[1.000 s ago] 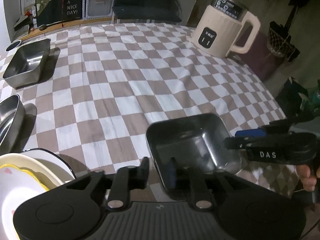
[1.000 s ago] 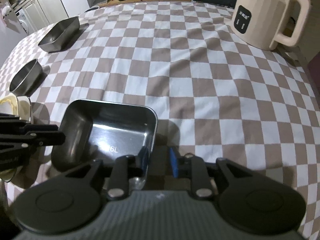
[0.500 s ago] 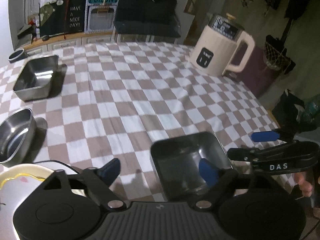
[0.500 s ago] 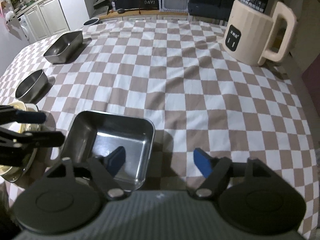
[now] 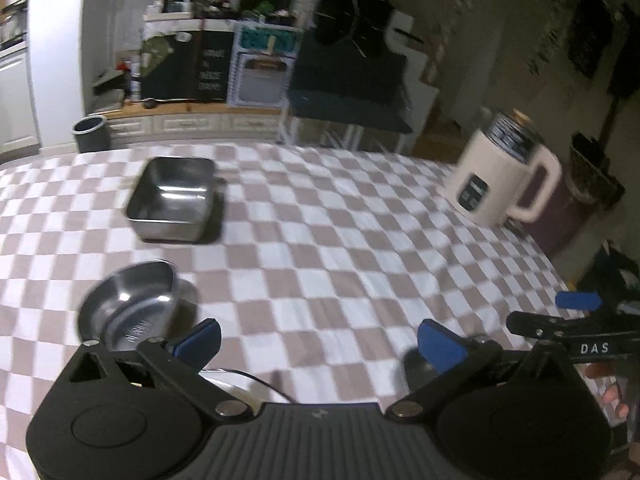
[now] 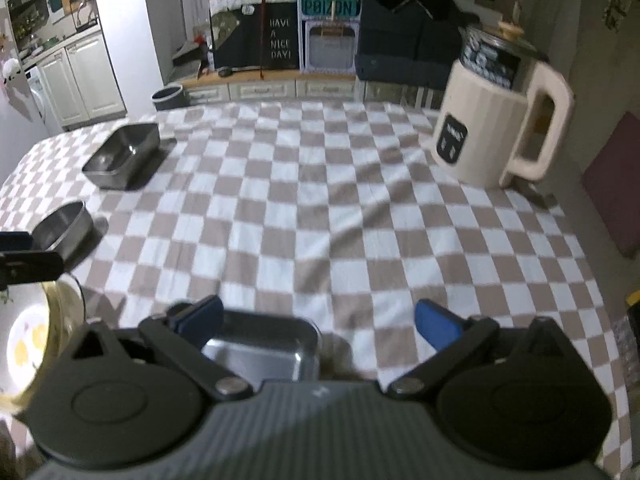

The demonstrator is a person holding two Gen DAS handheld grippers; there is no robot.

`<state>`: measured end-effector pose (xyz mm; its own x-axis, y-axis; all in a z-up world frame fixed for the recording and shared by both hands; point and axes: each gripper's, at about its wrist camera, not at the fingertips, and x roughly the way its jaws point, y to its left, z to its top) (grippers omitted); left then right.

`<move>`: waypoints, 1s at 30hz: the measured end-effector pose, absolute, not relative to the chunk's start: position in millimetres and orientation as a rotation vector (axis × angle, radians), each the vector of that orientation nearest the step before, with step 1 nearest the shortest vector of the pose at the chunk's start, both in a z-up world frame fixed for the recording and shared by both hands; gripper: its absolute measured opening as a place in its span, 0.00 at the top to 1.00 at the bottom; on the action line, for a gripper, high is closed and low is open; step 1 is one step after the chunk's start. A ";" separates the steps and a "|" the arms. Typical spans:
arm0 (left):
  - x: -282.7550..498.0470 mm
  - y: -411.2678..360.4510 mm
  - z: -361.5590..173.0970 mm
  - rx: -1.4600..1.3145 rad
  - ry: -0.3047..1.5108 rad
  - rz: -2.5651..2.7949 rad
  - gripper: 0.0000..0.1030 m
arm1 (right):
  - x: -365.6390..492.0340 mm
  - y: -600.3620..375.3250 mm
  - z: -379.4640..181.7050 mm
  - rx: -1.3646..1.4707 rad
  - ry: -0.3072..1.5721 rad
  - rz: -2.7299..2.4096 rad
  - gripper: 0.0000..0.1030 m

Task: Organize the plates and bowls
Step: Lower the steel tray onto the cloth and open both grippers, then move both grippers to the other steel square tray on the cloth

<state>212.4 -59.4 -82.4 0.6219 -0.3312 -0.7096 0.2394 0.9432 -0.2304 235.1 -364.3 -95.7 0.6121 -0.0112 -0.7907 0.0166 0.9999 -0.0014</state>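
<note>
Trays and bowls sit spread over the checkered counter [image 6: 360, 216]. Nearest the right gripper [image 6: 318, 320] lies a square steel tray [image 6: 264, 350], flat on the cloth just below and partly hidden by that gripper's body; its blue fingers [image 6: 434, 322] have just been opening and now stand wide, with only cloth showing between the pads and the tray touched by neither. The left gripper [image 5: 318, 338] has likewise just been opening; its fingers [image 5: 440, 344] are spread wide with nothing between them, only checkered cloth. Just ahead of its left finger rests a round steel bowl [image 5: 132, 308], and farther back, apart from it, a second square tray [image 5: 172, 196]. In the right view the same bowl [image 6: 64, 226] and far tray [image 6: 124, 154] line the counter's left side, with a pale plate [image 6: 36, 336] at the near left edge, under the tip of the left gripper. A cream kettle [image 6: 496, 128] stands at the far right of the counter, well apart from the dishes. Part of the right gripper, marked DAS, enters the left view at the right edge, with fingertips of a hand [image 5: 612, 396] below it.
</note>
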 end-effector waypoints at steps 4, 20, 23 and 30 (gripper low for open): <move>223.7 -27.7 -78.3 -0.164 0.810 -0.271 0.00 | 249.7 -342.3 -92.1 0.014 0.867 0.015 0.01; 279.1 76.2 -93.3 -0.412 0.699 -0.093 0.00 | 334.0 -242.9 -101.7 0.057 0.777 0.124 0.00; 293.7 86.8 -103.8 -0.481 0.696 -0.086 0.01 | 354.2 -227.6 -106.3 0.047 0.771 0.141 0.00; 324.4 94.8 -132.4 -0.616 0.757 -0.089 0.08 | 417.0 -195.3 -102.7 -0.002 0.766 0.159 0.04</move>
